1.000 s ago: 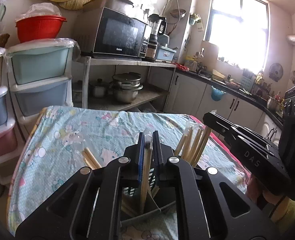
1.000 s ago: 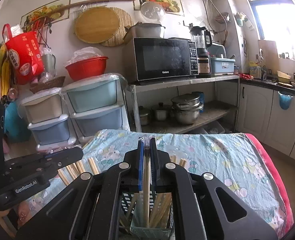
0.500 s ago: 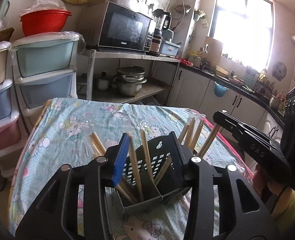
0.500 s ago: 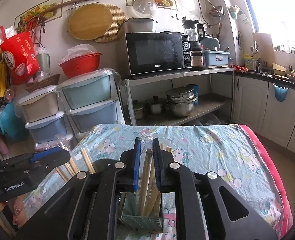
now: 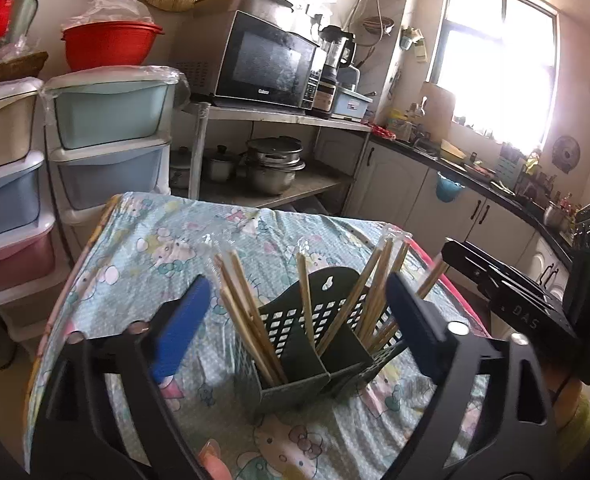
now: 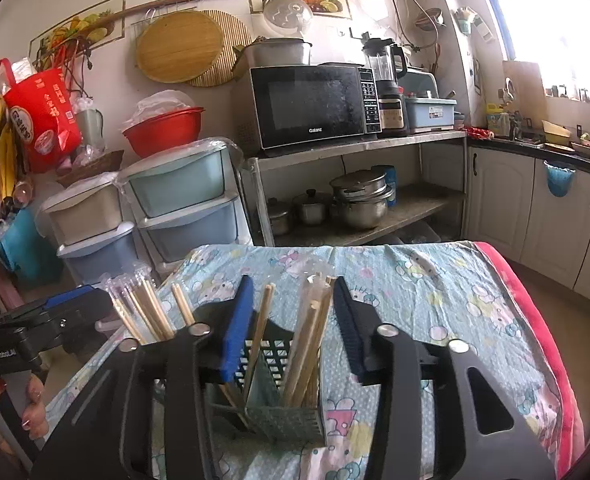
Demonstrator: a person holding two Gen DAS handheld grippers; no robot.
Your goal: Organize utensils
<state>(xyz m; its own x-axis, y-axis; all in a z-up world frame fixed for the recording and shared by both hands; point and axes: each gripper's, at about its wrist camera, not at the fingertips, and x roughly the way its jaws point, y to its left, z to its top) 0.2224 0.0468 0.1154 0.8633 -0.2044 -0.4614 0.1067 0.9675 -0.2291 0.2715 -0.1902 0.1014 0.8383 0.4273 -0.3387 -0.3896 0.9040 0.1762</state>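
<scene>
A: What is lying under the jaws?

B: A desk (image 5: 143,248) under a cartoon-print cloth, in a kitchen with a microwave (image 6: 313,106).

A: Where is the utensil holder (image 5: 315,344) sitting?

B: Between and just beyond both jaw pairs, chopsticks (image 6: 309,336) standing inside.

A: And the jaws?

B: The left gripper (image 5: 295,316) has just been opening wide, the right gripper (image 6: 295,320) partway; neither is gripping anything.
</scene>
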